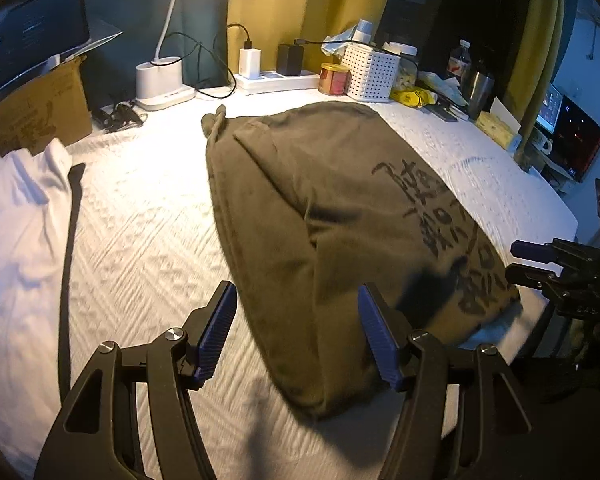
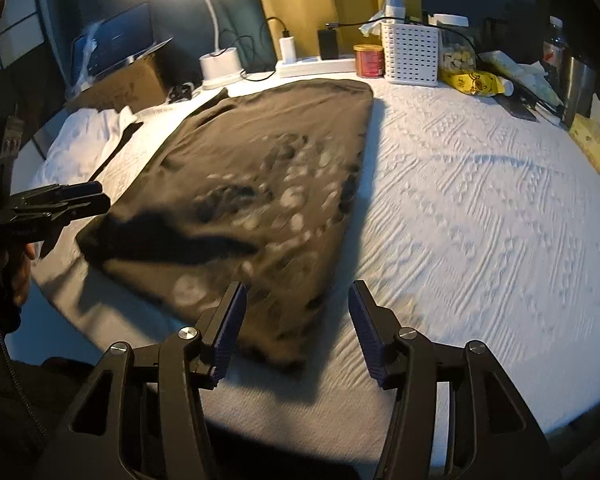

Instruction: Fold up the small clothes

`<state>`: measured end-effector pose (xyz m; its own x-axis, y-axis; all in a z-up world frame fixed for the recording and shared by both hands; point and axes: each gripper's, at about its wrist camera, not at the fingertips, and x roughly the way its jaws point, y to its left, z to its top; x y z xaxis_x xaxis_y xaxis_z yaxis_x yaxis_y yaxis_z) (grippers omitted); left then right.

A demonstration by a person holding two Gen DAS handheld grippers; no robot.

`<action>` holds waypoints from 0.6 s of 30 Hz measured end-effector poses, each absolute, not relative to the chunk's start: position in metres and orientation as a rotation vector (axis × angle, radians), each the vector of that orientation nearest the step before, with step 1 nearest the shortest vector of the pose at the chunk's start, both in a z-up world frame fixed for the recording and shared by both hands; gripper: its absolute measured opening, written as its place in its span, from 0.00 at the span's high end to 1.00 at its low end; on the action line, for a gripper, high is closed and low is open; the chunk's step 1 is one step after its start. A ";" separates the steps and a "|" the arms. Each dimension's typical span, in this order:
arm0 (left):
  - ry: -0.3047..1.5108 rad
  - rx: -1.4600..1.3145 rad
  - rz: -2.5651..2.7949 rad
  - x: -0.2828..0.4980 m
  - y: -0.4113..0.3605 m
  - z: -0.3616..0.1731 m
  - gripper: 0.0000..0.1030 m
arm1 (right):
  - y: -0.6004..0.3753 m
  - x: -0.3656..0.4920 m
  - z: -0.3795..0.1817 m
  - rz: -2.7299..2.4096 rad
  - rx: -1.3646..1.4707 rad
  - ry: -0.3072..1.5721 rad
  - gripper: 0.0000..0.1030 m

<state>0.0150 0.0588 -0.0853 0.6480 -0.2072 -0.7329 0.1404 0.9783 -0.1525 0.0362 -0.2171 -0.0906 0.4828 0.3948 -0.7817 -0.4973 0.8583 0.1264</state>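
Nearest, the left gripper (image 1: 296, 336) and right gripper (image 2: 296, 332) both have their fingers apart, gripping nothing, above the near edge of the olive shirt (image 1: 320, 208) (dark print up), spread on the white-quilted worktop (image 2: 480, 220); beyond stands a white basket (image 2: 410, 54).

Left wrist cam sits low behind its own fingers, tilted down over the near-left edge of the olive shirt (image 1: 340, 220) on the white textured table cover (image 1: 140, 220), facing the lamp base (image 1: 158, 76) and back wall. Right wrist cam does the same from the near-right corner – shirt to its left. Shared: shirt, white perforated basket (image 2: 410, 54), red tin (image 2: 368, 60), each other's gripper at the frame edge
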 end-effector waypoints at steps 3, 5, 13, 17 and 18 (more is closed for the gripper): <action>0.848 -0.082 -0.199 0.027 0.057 -0.083 0.39 | -0.219 0.052 -0.090 0.536 -0.114 0.920 0.45; 0.852 -0.080 -0.196 0.036 0.058 -0.082 0.39 | -0.220 0.062 -0.090 0.534 -0.107 0.922 0.45; 0.861 -0.075 -0.194 0.069 0.061 -0.078 0.39 | -0.214 0.099 -0.092 0.540 -0.100 0.941 0.45; 0.852 -0.064 -0.203 0.092 0.063 -0.073 0.39 | -0.212 0.118 -0.092 0.540 -0.090 0.944 0.45; 0.852 -0.061 -0.205 0.099 0.064 -0.072 0.39 | -0.211 0.123 -0.092 0.538 -0.089 0.943 0.45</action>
<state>0.0990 0.0641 -0.0725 0.6401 -0.2039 -0.7408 0.1550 0.9786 -0.1354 0.1234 -0.2113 -0.0919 0.4662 0.4001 -0.7890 -0.4760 0.8652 0.1575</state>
